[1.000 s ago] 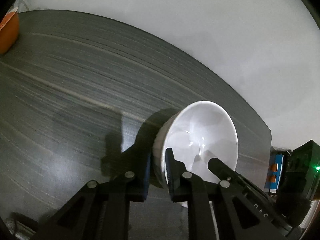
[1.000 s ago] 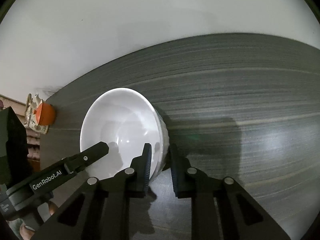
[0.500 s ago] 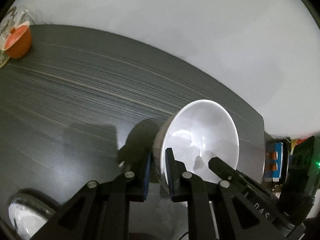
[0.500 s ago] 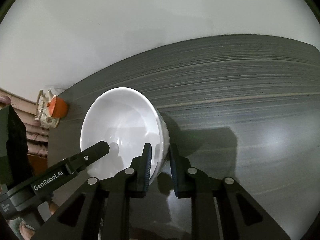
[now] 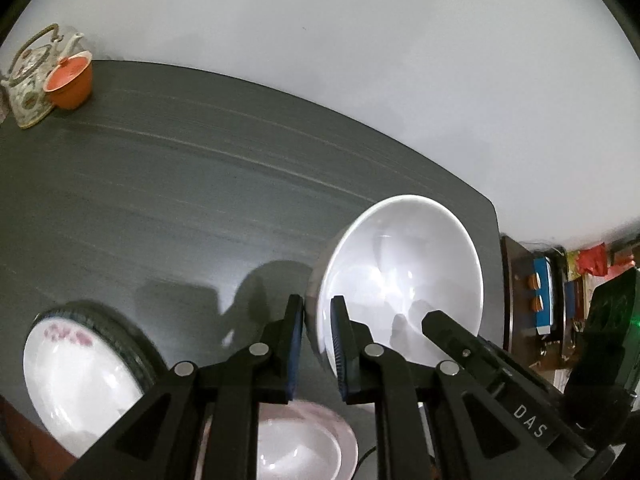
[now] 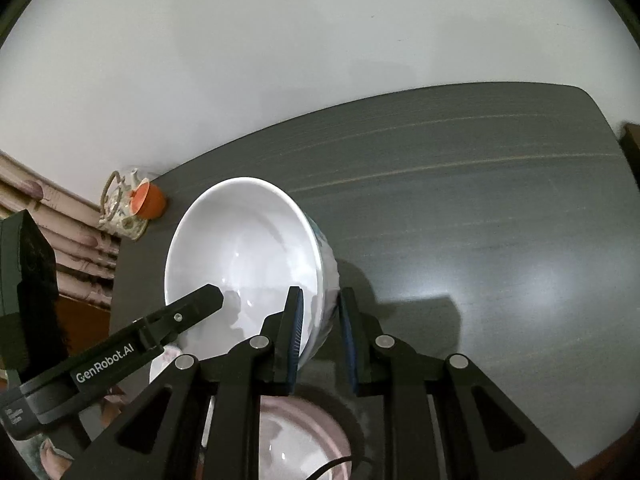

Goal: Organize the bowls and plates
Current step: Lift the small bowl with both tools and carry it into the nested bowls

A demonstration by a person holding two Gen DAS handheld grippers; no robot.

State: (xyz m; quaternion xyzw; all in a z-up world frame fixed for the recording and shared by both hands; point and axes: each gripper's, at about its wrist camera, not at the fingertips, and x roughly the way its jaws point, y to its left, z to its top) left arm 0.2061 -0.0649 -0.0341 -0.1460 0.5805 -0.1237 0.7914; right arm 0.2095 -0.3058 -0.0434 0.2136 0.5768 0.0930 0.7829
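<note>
teapot (image 5: pixel 30 76): far left corner of table, patterned, wire handle up; also seen small in R view at table's left corner.
orange cup (image 5: pixel 70 82): just beside teapot, touching or nearly, can't tell which.
table (image 5: pixel 192 184): dark grey, streaky grain, white wall behind.
flowered plate (image 5: pixel 76 376): lower left in L view, white w/ pink blossoms, dark patterned rim; lies flat on table, near its front edge.
pink-rim bowl (image 5: pixel 304 444): bottom centre, under the tongs in both views; white inside, pinkish rim; partly hidden by gripper frames. Sits on table below the white bowl.
left gripper (image 5: pixel 318 344): jaws narrow, clamped on the white bowl's rim. One pad outside the wall, other inside. In R view it comes in from lower left, its finger inside the bowl, "GenRobot.AI" on its side.
white bowl (image 5: pixel 404 284): task item. Plain white inside, some blue-green pattern on outer wall (R view). Held by both tongs on opposite sides of rim, tilted so the opening faces the cams. Looks clear of the table, shadow cast on surface to its left in L view. Lies above/behind the pink-rim bowl.
right gripper (image 6: pixel 320 332): jaws narrow, pinching the bowl's wall, L pad inside, R pad outside. In L view it enters from lower right, marked "DAS".
far right bkgd: dark shelf w/ blue box and red items, past table edge; too small for detail.
</note>
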